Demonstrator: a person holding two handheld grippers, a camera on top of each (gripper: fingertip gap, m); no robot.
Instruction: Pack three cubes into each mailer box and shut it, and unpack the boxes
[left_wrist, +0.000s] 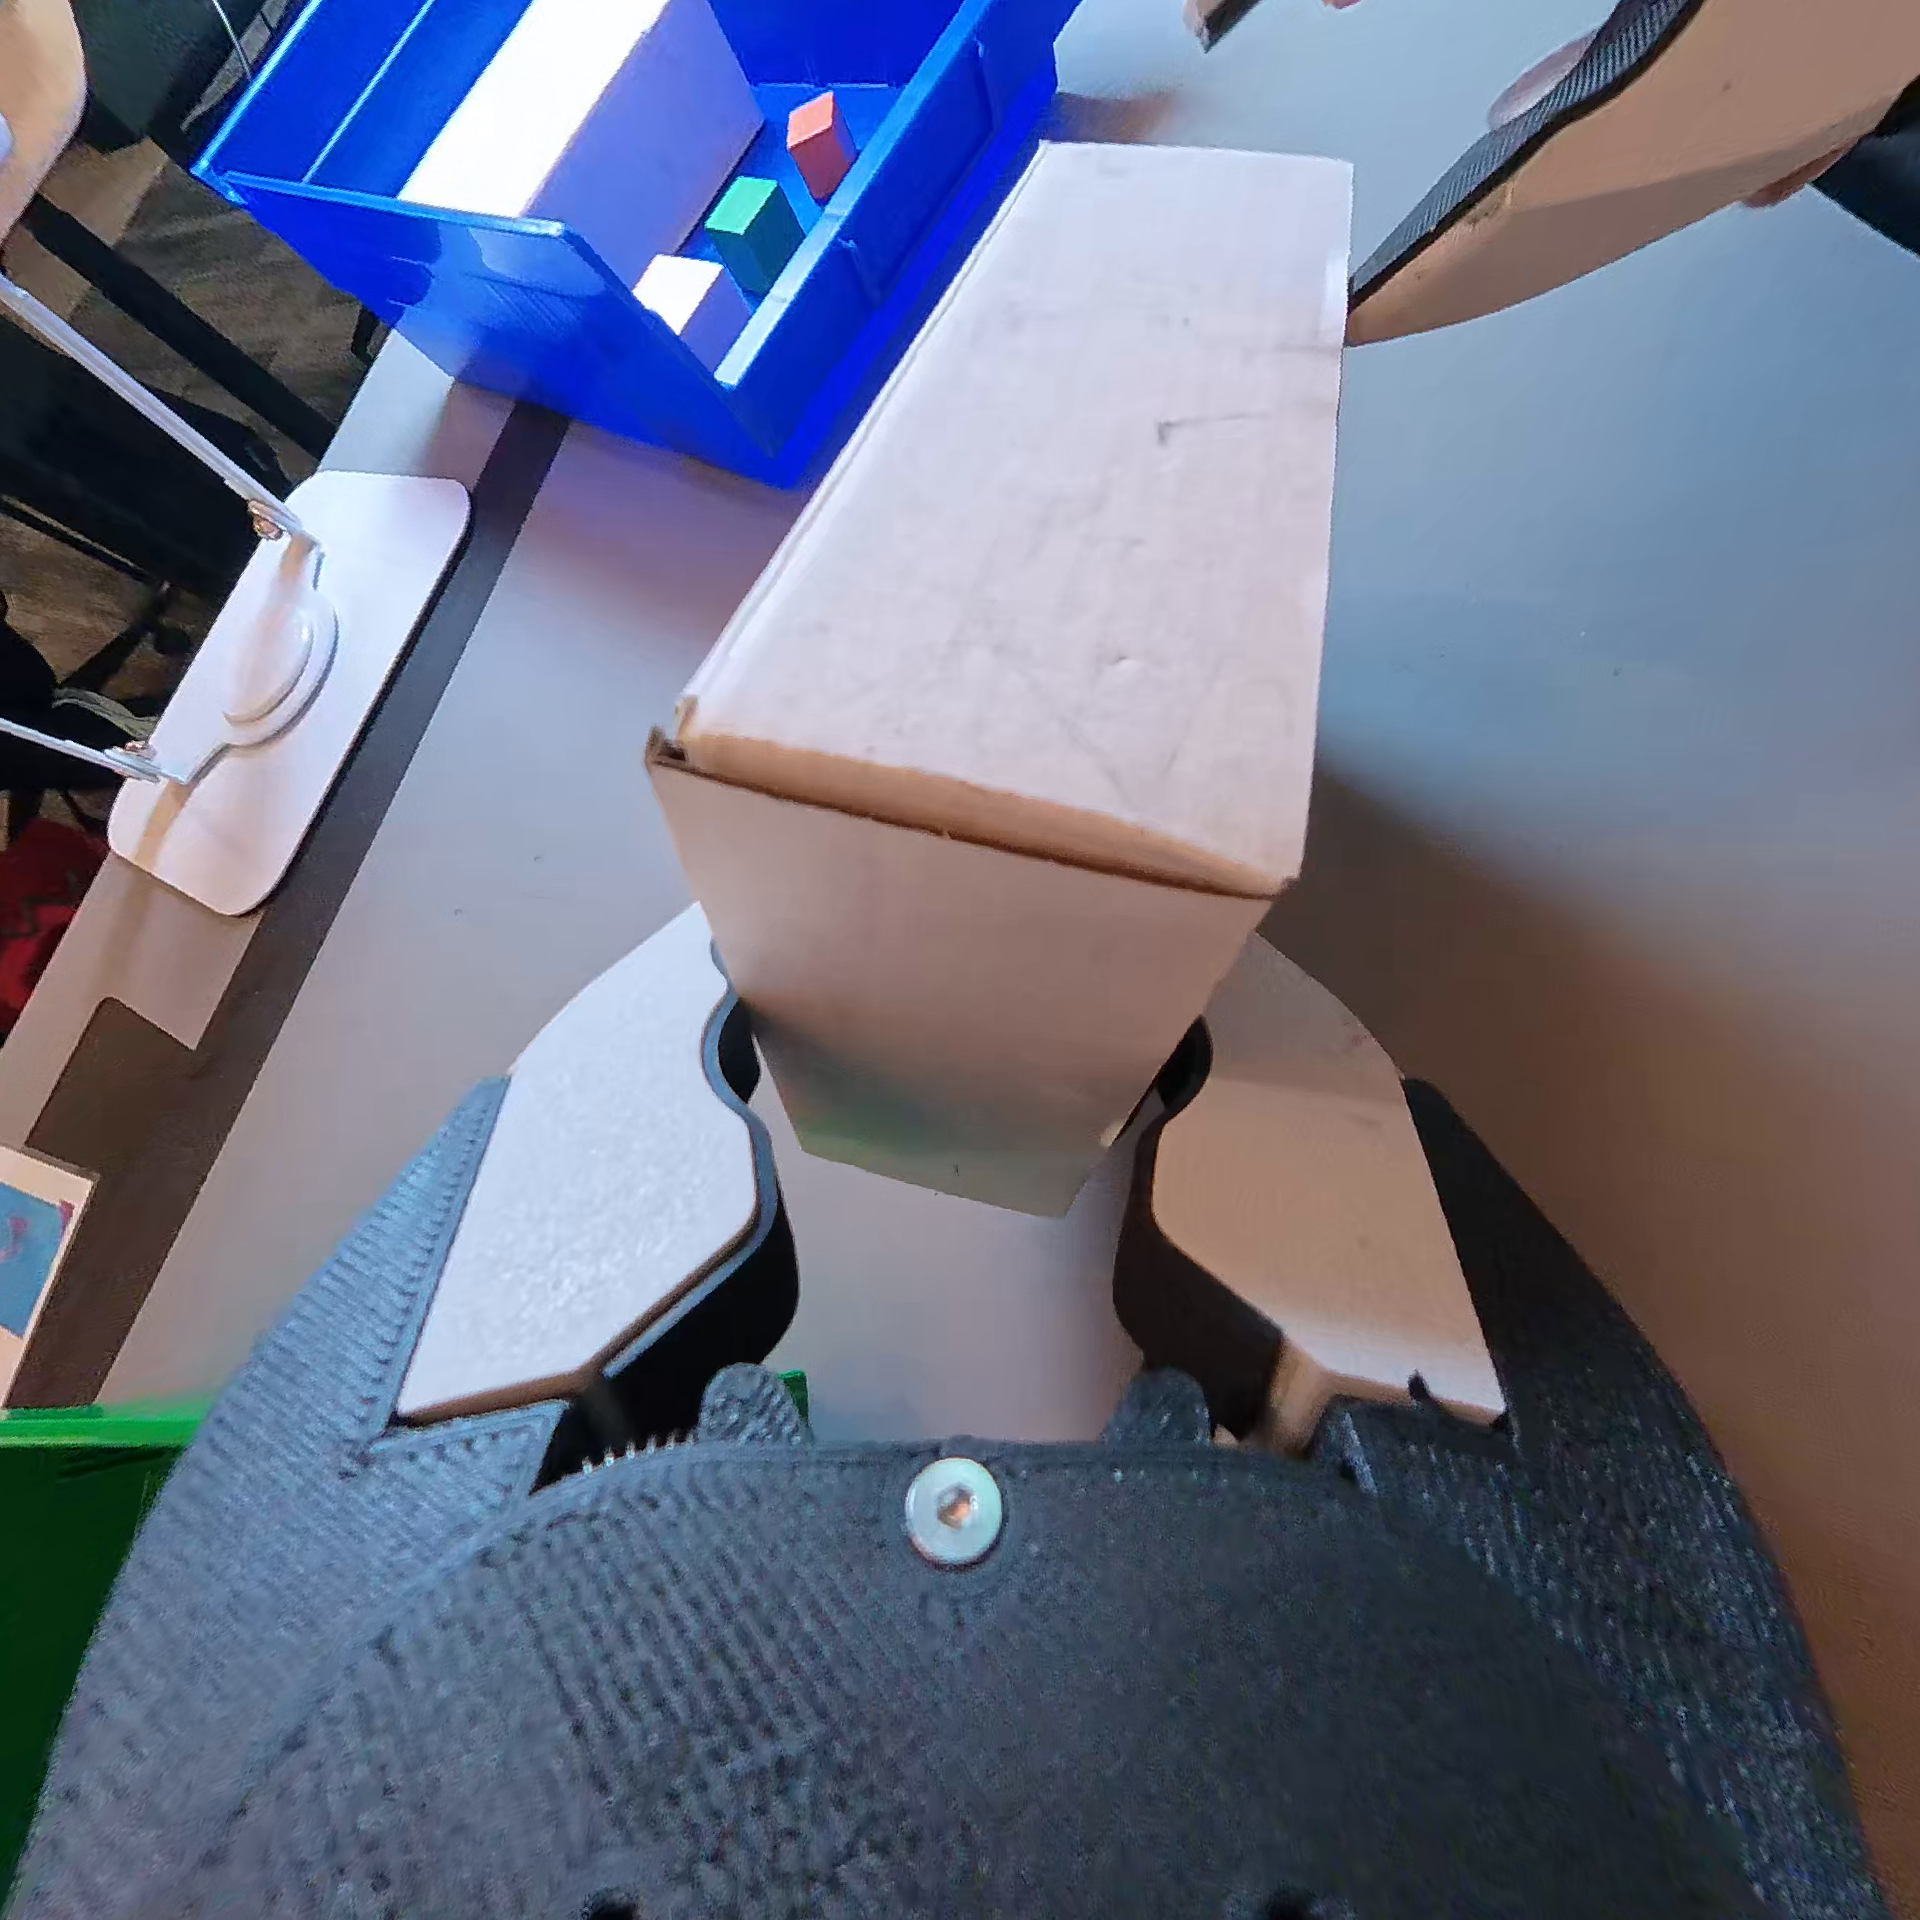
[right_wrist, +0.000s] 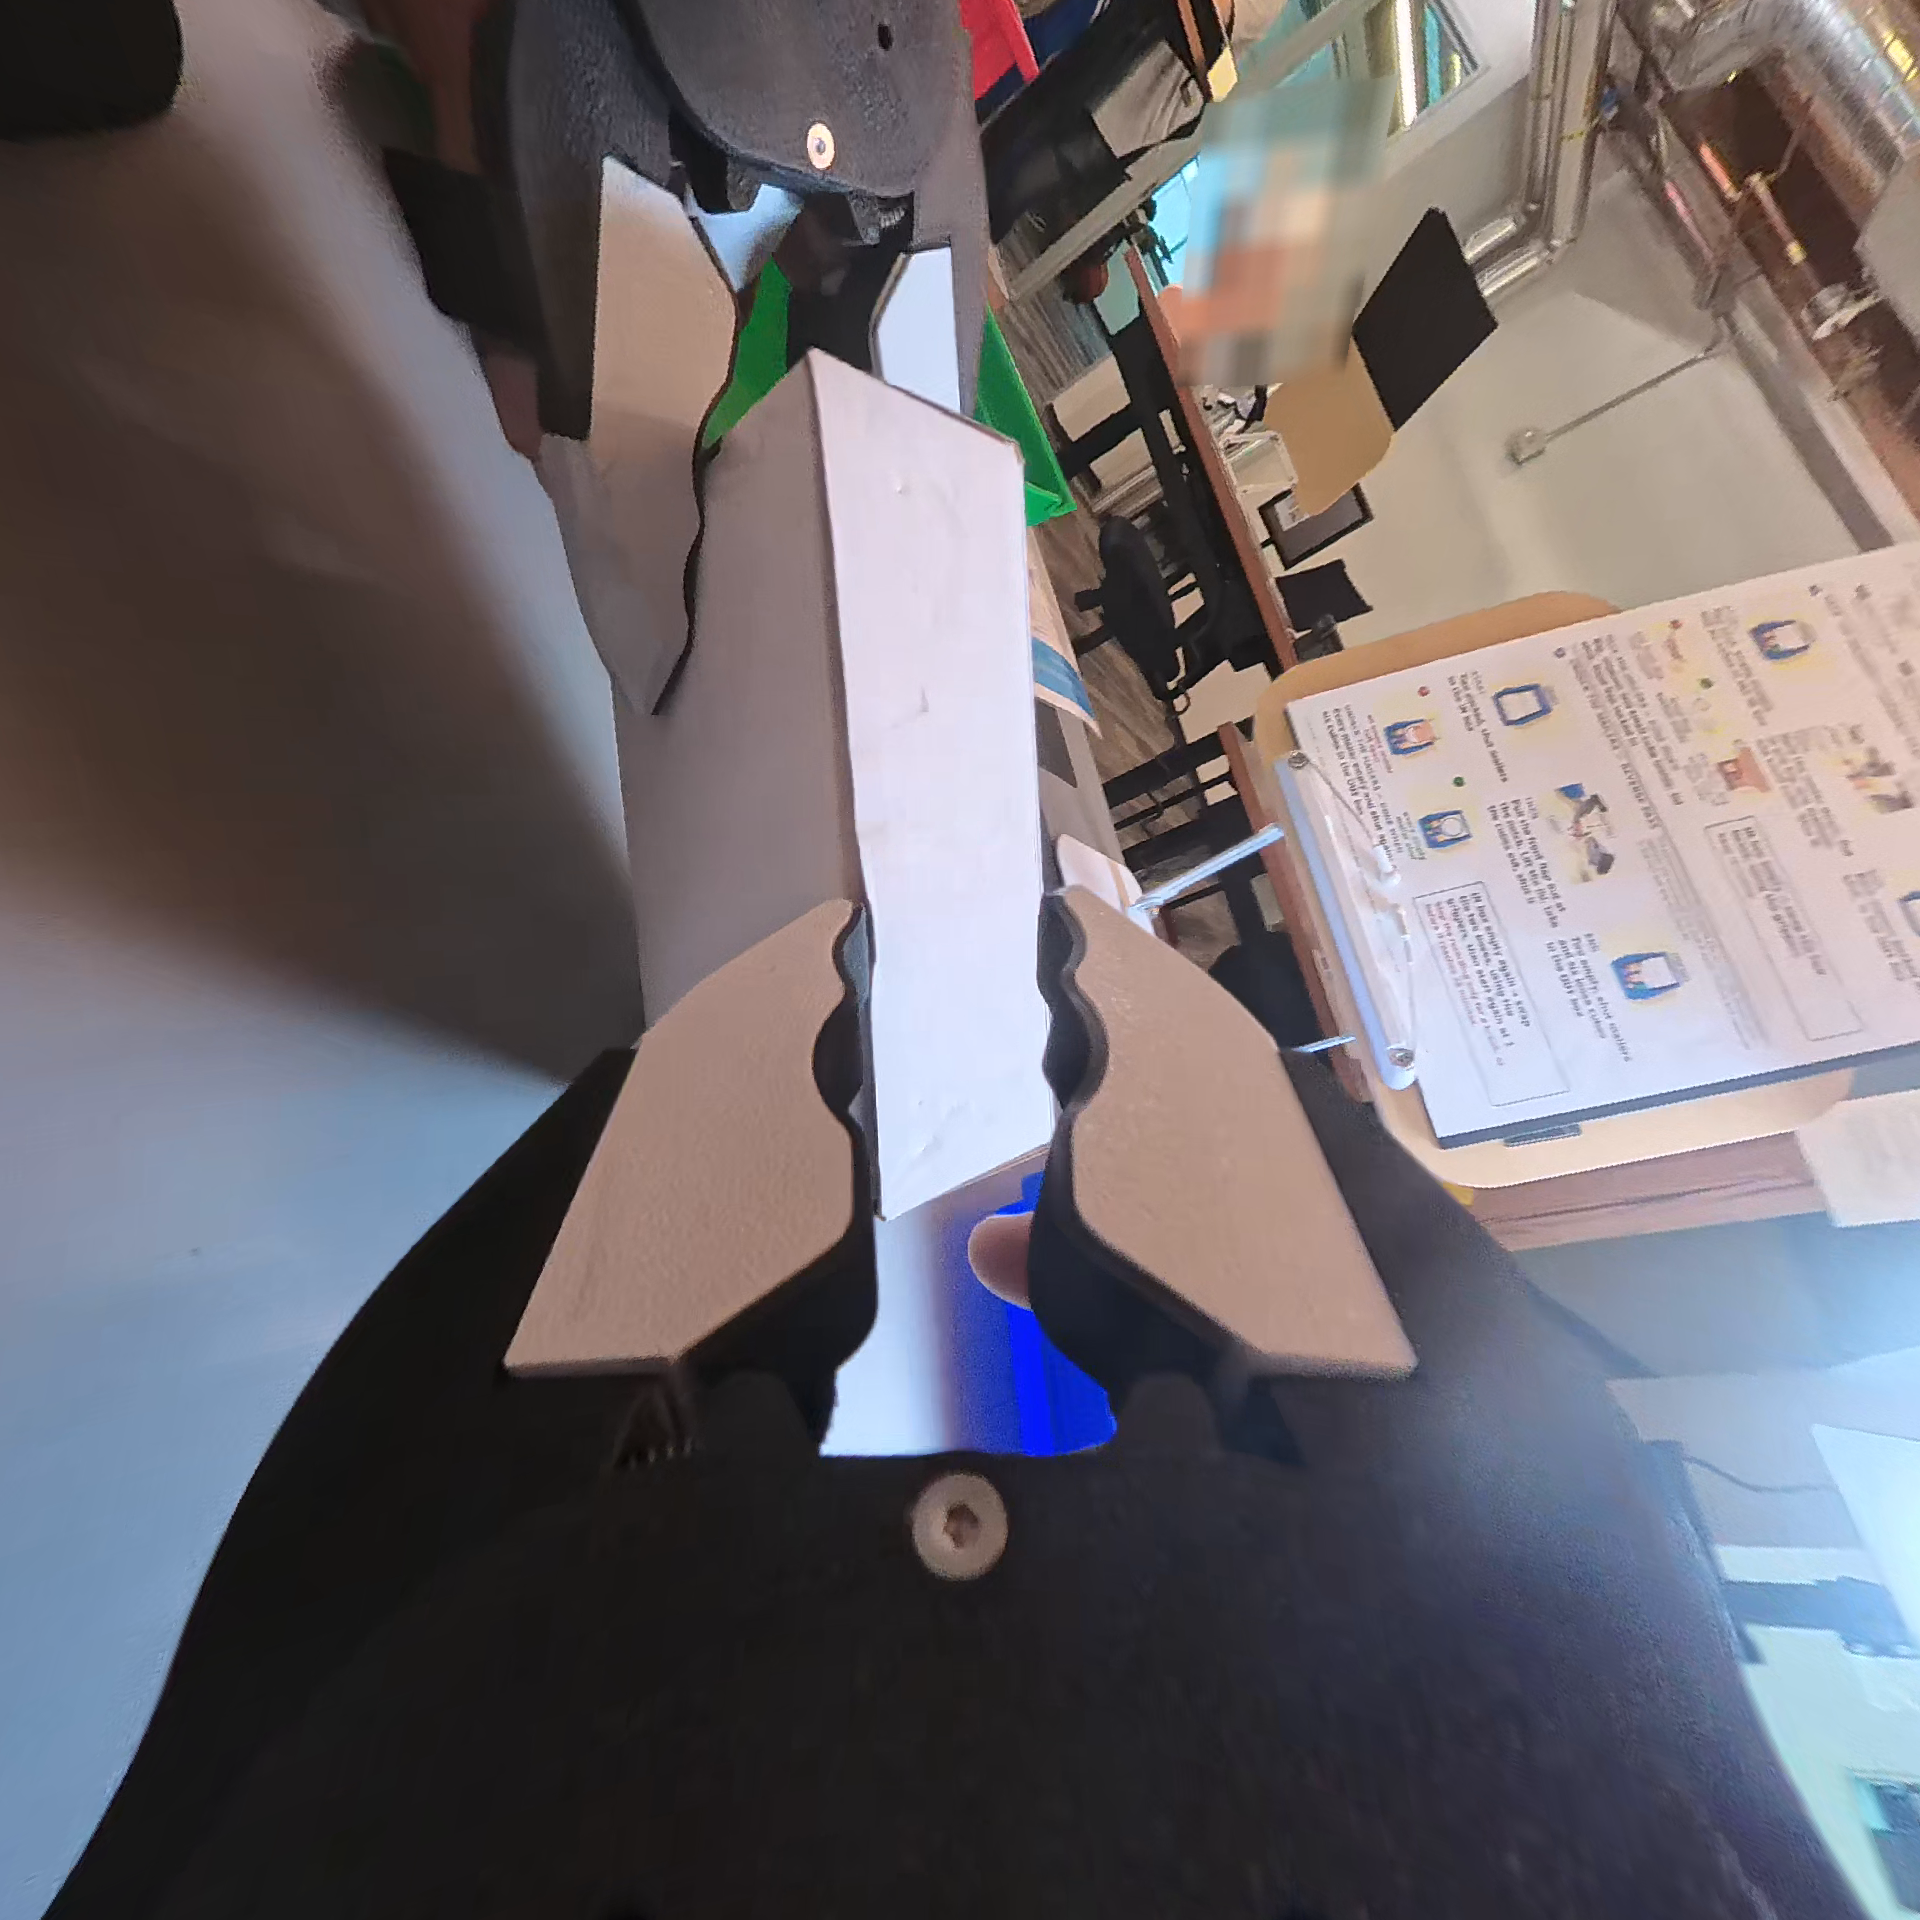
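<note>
A closed brown cardboard mailer box (left_wrist: 1039, 571) is held over the grey table (left_wrist: 1610, 831), one gripper at each end. My left gripper (left_wrist: 966, 1039) is shut on its near end. My right gripper (left_wrist: 1558, 187) grips the far end. In the right wrist view, my right gripper (right_wrist: 951, 997) is shut on the box (right_wrist: 935, 675), and the left gripper (right_wrist: 800, 416) holds the far end. A red cube (left_wrist: 821, 140) and a green cube (left_wrist: 753, 229) lie in a blue bin (left_wrist: 499, 260). The box's contents are hidden.
The blue bin stands at the far left of the table and also holds a white block (left_wrist: 675, 291). A green bin (left_wrist: 73, 1475) sits at the near left. An instruction sheet on a stand (right_wrist: 1610, 831) is at the table's left edge, its base (left_wrist: 291, 675) beside the box. Left tips to right tips: about 10 cm.
</note>
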